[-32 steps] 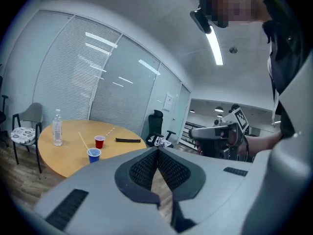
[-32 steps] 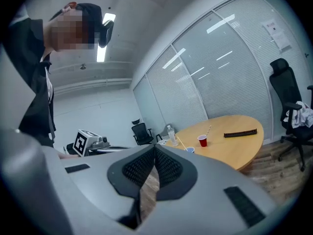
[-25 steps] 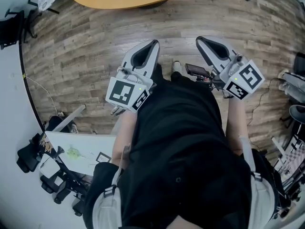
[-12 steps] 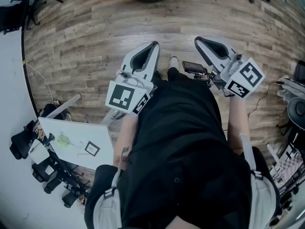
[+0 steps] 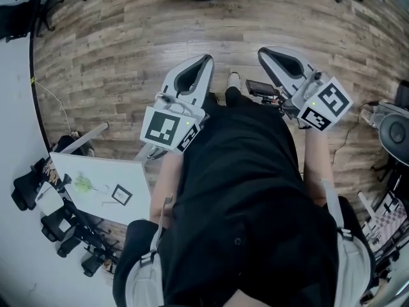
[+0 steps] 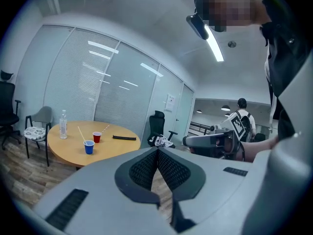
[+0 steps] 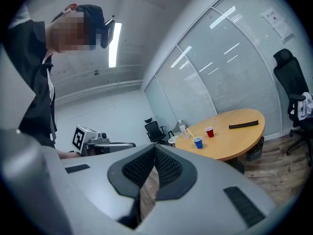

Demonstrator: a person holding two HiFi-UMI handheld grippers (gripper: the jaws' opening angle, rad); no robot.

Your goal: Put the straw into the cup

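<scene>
A pale straw [image 6: 80,133] stood slanting in the blue cup [image 6: 89,147] on the round wooden desk [image 6: 68,151], well away from you across the room. Just beside that cup sat a red cup [image 6: 97,137] with a second straw [image 6: 105,129] leaning out of it. A clear bottle [image 6: 63,124] stood near the desk's far left edge in your left gripper view, and a long black item [image 6: 123,138] lay flat to the right of the cups.

Your left claw [image 6: 157,151] was clenched, its ribbed pads meeting at the tips with nothing between them. Your right claw [image 7: 154,148] was clenched the same way and empty. Both pointed out over the wooden floor [image 5: 115,56], level with each other and apart, one on each side of your body. From the head view only the near rim of the desk showed at the top edge, ahead of both claws.

A black office chair [image 6: 157,124] stood to the right of the desk, before the glass wall with its blinds [image 6: 73,77].
</scene>
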